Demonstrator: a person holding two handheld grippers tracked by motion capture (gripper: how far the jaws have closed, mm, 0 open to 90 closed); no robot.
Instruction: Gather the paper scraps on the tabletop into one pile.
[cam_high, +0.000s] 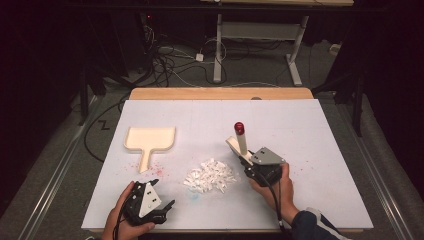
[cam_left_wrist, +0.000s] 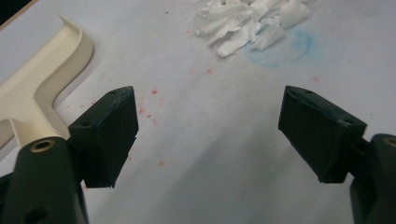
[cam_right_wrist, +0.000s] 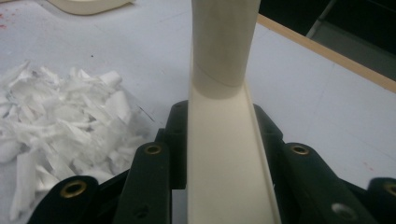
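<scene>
scene: white-covered surface (cam_high: 300, 150), cream dustpan (cam_high: 149, 139) lying flat at left, pile of white paper scraps (cam_high: 211, 176) in the middle, near the front edge
right tool (cam_high: 248, 162): closed tight on the cream brush (cam_high: 240, 140), gripping its flat body; red-capped handle end sticks up and away, tilted
brush position: just right of the scraps, lifted or barely at the surface; bristle contact cannot be told
left tool (cam_high: 167, 204): jaws wide open, nothing between them, resting low at the front left; dustpan handle (cam_left_wrist: 32, 93) is just beyond its left jaw, not touching
scraps vs dustpan: apart, bare stretch with red specks between
step (judgement): sweeping the scraps toward the dustpan looks like the job; dustpan not yet held
how to do well: left tool should pinch the dustpan handle and press its lip flat next to the pile; right tool keeps the brush low, short strokes leftward
risk: light scraps scatter if the stroke is fast; pan slides if unheld
</scene>
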